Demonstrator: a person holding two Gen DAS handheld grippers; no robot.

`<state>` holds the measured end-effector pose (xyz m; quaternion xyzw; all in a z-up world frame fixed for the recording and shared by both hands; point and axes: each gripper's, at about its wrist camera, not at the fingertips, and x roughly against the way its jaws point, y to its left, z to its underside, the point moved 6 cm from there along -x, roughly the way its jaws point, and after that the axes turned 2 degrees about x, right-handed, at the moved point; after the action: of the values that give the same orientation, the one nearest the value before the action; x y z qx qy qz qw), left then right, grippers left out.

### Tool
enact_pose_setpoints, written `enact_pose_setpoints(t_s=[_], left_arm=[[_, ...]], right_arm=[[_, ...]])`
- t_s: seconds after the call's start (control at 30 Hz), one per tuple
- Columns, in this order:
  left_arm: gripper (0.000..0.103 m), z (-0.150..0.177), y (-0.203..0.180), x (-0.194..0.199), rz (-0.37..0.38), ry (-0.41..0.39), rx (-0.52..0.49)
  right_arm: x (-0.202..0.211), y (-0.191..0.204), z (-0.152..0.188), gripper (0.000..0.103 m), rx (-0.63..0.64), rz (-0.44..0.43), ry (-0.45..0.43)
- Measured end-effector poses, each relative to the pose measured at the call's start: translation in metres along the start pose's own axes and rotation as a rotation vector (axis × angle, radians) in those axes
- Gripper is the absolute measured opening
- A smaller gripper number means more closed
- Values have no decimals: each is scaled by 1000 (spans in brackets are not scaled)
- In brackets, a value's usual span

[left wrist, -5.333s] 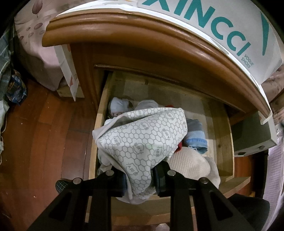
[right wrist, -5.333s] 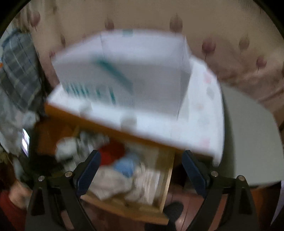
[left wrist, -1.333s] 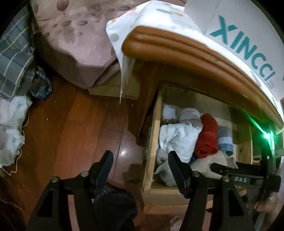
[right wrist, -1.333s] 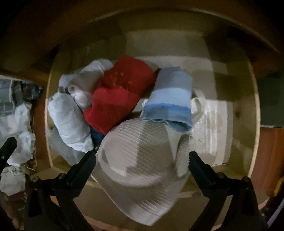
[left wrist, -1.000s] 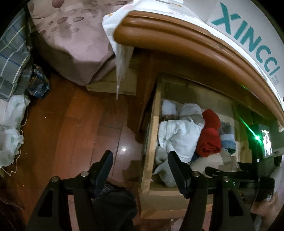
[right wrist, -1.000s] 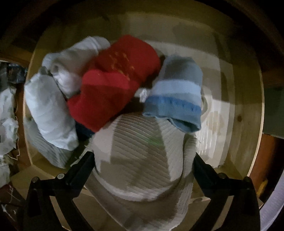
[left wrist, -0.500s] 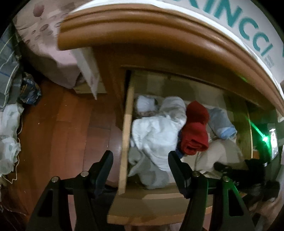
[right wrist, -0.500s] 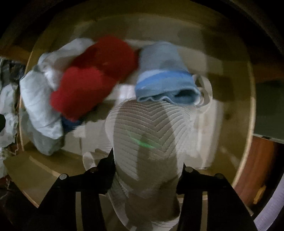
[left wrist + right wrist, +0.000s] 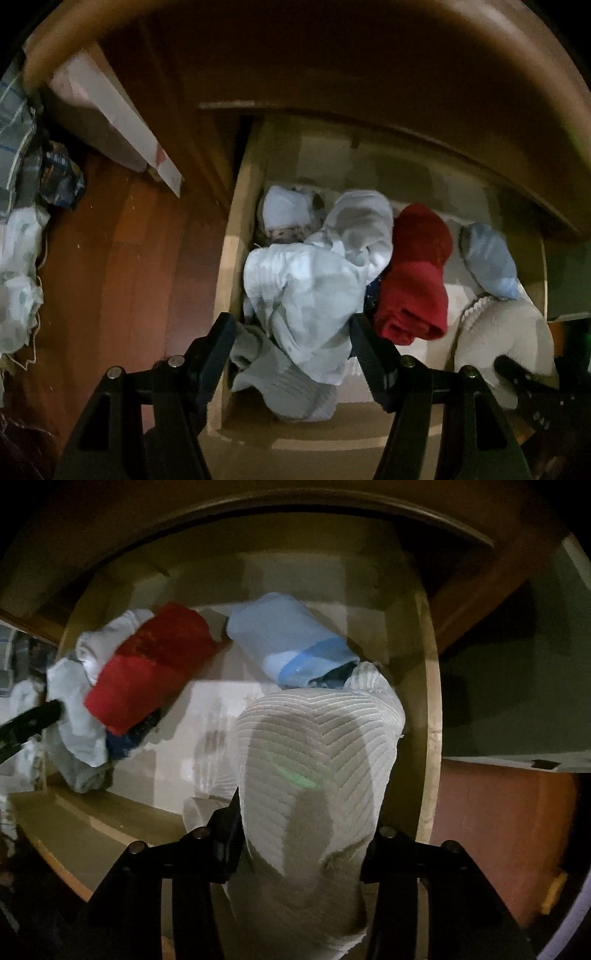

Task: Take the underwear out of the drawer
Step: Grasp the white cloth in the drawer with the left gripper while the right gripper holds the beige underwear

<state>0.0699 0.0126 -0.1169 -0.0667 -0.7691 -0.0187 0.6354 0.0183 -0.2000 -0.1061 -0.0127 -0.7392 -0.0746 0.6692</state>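
Right wrist view: the right tongs [image 9: 301, 849] are closing on the cream ribbed underwear [image 9: 317, 760], bunched between them above the drawer's [image 9: 428, 709] front right corner. The left tongs [image 9: 290, 356] stand apart over white garments [image 9: 306, 288] at the drawer's front left corner.

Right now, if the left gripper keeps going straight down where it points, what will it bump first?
Probably the pale white cloth heaped in the drawer. It lies right between the open left gripper fingers, though how far below is hard to judge.

Both wrist views steeply downward, close above one shared open drawer [image 9: 236, 236].
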Motion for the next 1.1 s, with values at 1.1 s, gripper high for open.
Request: enact_pose_setpoints(t_s=[1.1], left_arm=[[34, 4, -8, 13, 62, 2, 50]], right_arm=[[-7, -15, 13, 44, 7, -71, -60]])
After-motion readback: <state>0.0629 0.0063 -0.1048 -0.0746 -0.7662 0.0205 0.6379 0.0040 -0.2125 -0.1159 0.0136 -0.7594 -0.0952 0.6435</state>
